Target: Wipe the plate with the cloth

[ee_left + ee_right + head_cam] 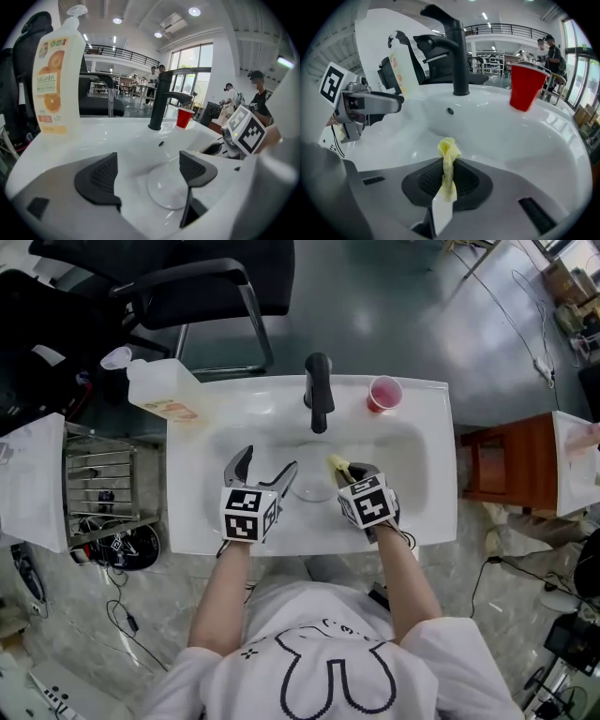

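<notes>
A small white plate (314,486) lies flat in the bottom of the white sink (422,427). My left gripper (269,461) stands open just left of it. In the left gripper view the plate (171,187) shows low between the spread jaws of the left gripper (150,176), untouched by either one. My right gripper (345,472) hovers at the plate's right edge, shut on a yellow cloth (336,463). In the right gripper view the cloth (448,164) is bunched and sticks up from the closed jaws of the right gripper (447,180). The plate is out of that view.
A black faucet (319,390) rises at the back of the basin, with a red cup (383,393) on the rim to its right. A soap bottle (161,388) stands at the back left corner. A wire rack (103,479) sits left of the sink and a black chair (202,287) stands behind.
</notes>
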Tool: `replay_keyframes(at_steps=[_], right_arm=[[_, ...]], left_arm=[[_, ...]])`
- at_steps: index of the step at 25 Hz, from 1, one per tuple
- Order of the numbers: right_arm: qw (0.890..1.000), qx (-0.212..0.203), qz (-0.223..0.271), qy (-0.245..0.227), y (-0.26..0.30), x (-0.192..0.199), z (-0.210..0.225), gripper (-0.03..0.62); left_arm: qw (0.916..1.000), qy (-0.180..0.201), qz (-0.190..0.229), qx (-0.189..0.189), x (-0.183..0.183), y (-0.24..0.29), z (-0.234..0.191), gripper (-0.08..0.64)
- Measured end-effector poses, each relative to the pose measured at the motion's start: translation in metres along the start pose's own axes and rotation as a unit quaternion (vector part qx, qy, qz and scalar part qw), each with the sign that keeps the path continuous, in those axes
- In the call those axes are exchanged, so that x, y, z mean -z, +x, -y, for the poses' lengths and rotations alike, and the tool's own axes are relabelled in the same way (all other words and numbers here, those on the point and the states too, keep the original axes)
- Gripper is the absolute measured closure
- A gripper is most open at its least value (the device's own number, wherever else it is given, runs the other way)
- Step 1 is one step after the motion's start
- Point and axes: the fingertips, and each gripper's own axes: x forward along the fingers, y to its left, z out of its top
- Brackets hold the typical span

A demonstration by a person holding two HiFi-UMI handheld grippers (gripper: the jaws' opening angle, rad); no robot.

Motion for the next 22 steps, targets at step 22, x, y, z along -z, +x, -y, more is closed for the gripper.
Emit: replay_keyframes(at_steps=[22], right_arm=[[0.994, -0.011, -0.109, 0.013, 0.052, 0.029, 0.015, 0.538]], left_arm=[[0.9970, -0.017, -0.068, 0.031, 0.031, 0.029, 0.008, 0.145]])
